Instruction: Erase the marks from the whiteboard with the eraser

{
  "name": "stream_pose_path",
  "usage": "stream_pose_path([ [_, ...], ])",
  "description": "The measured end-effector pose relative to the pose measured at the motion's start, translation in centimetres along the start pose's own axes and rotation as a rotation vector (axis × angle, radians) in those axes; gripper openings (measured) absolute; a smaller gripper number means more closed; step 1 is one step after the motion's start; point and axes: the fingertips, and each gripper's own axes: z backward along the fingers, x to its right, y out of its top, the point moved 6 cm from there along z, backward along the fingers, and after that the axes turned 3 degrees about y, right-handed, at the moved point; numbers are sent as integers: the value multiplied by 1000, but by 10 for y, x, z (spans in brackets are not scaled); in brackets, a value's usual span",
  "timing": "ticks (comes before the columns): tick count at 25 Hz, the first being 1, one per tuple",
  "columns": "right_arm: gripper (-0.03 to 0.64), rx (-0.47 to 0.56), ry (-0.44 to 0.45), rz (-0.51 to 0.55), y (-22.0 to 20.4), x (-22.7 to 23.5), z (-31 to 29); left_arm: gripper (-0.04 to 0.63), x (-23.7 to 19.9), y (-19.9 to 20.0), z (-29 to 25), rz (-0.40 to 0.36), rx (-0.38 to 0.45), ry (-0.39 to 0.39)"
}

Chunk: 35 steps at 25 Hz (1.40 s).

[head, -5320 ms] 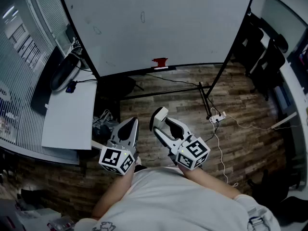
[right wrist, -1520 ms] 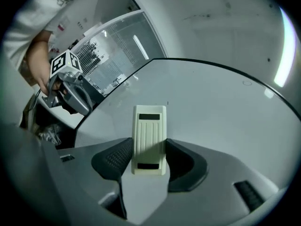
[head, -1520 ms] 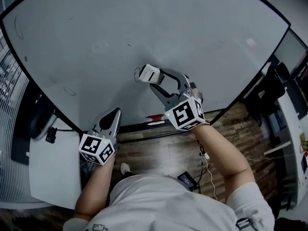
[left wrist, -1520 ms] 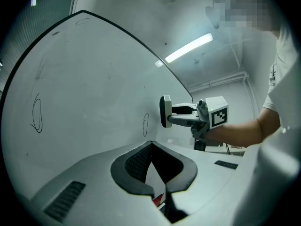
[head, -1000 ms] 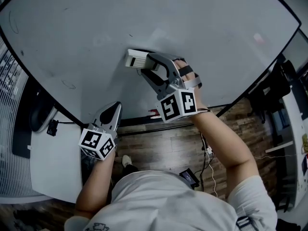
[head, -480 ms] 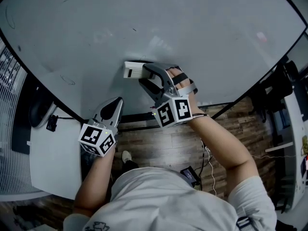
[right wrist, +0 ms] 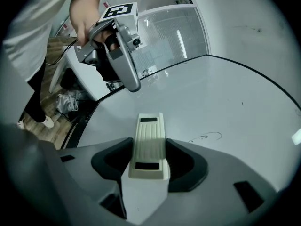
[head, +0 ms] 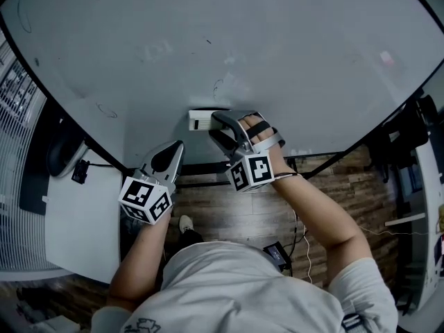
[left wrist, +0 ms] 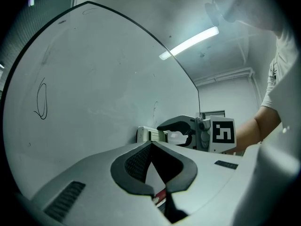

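**Eraser pressed flat on the whiteboard**

The right hand-held gripper (head: pixel 211 125) is clamped on the eraser (head: pixel 200 120) and holds it flat against the whiteboard (head: pixel 298 40), likely so its pad wipes. The left hand-held gripper (head: pixel 173 155) hangs lower, jaws together and empty. The right gripper view shows a curled mark (right wrist: pixel 205 137) near the eraser. The left gripper view shows an oval mark (left wrist: pixel 42 99) well apart from it.
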Motion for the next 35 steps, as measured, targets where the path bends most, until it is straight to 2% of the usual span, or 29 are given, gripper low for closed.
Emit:
stream_pose_path([
  [6,230,23,-44,22,10,27,9,8,3,0,0,-8,1,1],
  [18,232,85,-301,57,41,146,56,8,7,11,-3,-8,21,-19],
  [22,231,95,-354,44,46,169,68,8,7,15,-3,-16,27,-17],
  [27,232,90,-354,53,45,159,64,8,9,17,-2,-24,26,-24],
  [35,232,68,-200,103,34,89,27,8,8,15,3,-28,17,-22],
])
